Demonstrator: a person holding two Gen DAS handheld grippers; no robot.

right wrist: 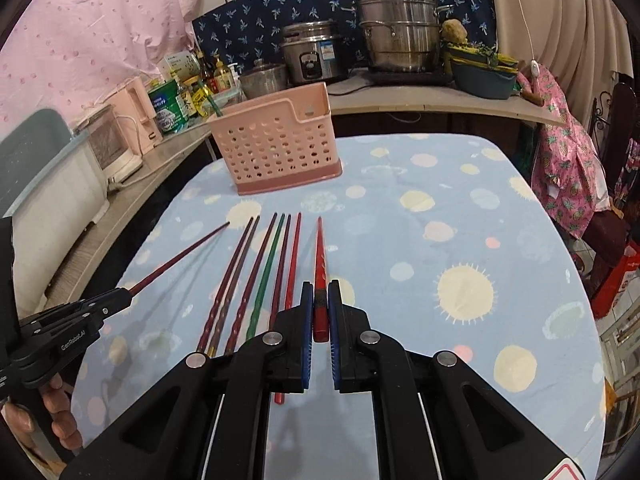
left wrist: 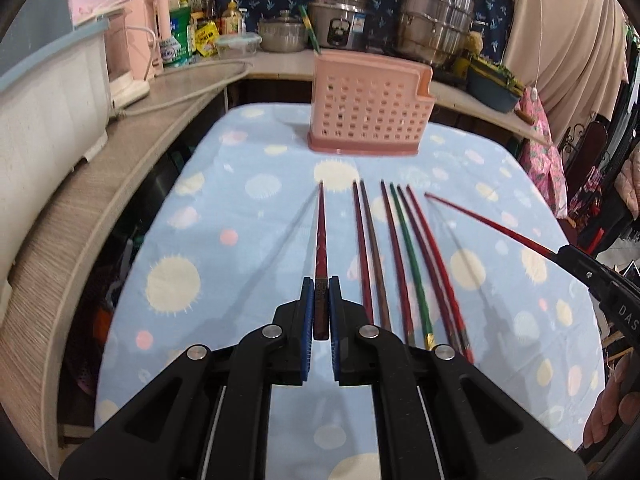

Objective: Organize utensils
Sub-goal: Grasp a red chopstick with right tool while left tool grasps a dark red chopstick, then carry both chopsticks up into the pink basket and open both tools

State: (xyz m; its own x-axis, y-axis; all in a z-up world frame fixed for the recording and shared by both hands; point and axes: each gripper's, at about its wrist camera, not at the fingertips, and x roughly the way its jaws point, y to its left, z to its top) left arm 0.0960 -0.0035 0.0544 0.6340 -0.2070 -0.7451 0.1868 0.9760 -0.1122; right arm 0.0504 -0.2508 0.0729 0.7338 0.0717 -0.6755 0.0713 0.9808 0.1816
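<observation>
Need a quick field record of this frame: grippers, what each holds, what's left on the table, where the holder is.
left gripper: shut on dark red chopstick, lifted off the cloth
right gripper: shut on bright red chopstick, lifted
loose chopsticks: six in a row on the tablecloth, one green
holder: pink perforated, upright at the far end; one green utensil stands inside

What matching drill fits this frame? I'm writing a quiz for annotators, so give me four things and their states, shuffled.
Things:
1. left gripper
2. right gripper
3. green chopstick
4. pink holder

States:
A. stands upright at the far end of the cloth
B. clamps a bright red chopstick
C. lies flat among the others
D. clamps a dark red chopstick

Pairs: 1-D, 2-B, 3-C, 4-A
</observation>
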